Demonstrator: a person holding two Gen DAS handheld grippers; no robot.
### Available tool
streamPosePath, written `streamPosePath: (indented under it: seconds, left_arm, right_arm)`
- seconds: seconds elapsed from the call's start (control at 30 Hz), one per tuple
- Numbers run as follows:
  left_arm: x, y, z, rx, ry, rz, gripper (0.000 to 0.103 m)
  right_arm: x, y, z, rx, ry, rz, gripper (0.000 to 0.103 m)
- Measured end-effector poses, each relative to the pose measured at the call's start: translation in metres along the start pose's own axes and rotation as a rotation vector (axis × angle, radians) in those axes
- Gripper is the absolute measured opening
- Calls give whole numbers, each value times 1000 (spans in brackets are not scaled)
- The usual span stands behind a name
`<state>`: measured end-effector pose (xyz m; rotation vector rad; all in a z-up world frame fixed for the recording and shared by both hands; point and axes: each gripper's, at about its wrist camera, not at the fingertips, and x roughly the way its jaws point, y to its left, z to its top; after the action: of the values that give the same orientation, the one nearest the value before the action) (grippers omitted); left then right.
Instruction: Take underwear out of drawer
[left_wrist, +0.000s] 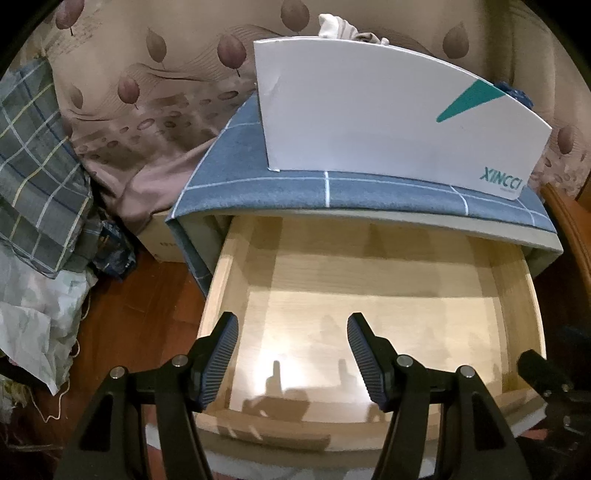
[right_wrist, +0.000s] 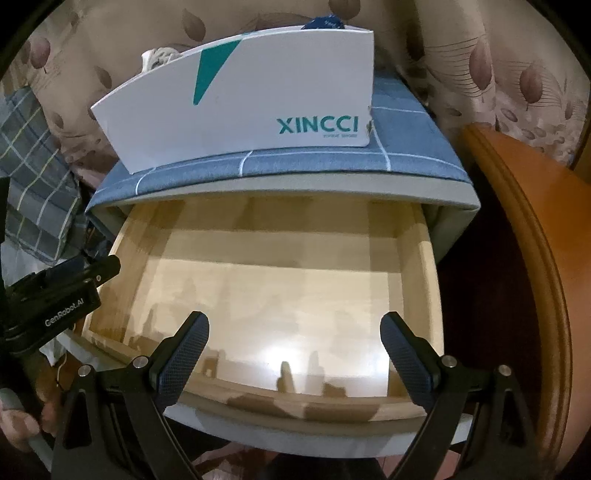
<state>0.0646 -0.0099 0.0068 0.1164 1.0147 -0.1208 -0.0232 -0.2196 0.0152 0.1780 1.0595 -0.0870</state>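
The pale wooden drawer (left_wrist: 369, 306) (right_wrist: 280, 295) stands pulled out of a cabinet covered in blue checked cloth (left_wrist: 332, 184) (right_wrist: 280, 162). Its bottom shows bare, with no underwear visible inside. A white box (left_wrist: 388, 122) (right_wrist: 251, 103) on the cabinet top holds pale cloth (left_wrist: 332, 26) (right_wrist: 159, 55) and a dark blue piece (left_wrist: 513, 90) (right_wrist: 325, 22). My left gripper (left_wrist: 293, 321) hovers open over the drawer's front, with nothing between its fingers. My right gripper (right_wrist: 295, 321) also hangs open and empty over the drawer. The left gripper's body (right_wrist: 55, 295) shows at the right wrist view's left edge.
A leaf-patterned curtain (left_wrist: 147, 92) hangs behind the cabinet. Checked fabric and crumpled bags (left_wrist: 40, 192) pile up on the left over a dark wooden floor (left_wrist: 140, 317). A curved orange-brown wooden furniture edge (right_wrist: 524, 240) stands close on the right. A hand (right_wrist: 18, 424) grips the left tool's handle.
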Motion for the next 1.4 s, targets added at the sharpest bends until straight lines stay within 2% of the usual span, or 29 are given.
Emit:
streamPosePath:
  seconds: [0.27,0.47,1.4]
  left_arm:
    - [-6,0,-5,-3,-7,-15,63]
    - [-10,-2,-7,9,-21,-12,63]
    - [-16,-8,-15,31,-33,-2,63]
  right_arm:
    - [8,2,-1,0,39,18,93]
    - [6,8,-2,-20,21,-17,93]
    - [10,8,-2,-27,50,-21,93]
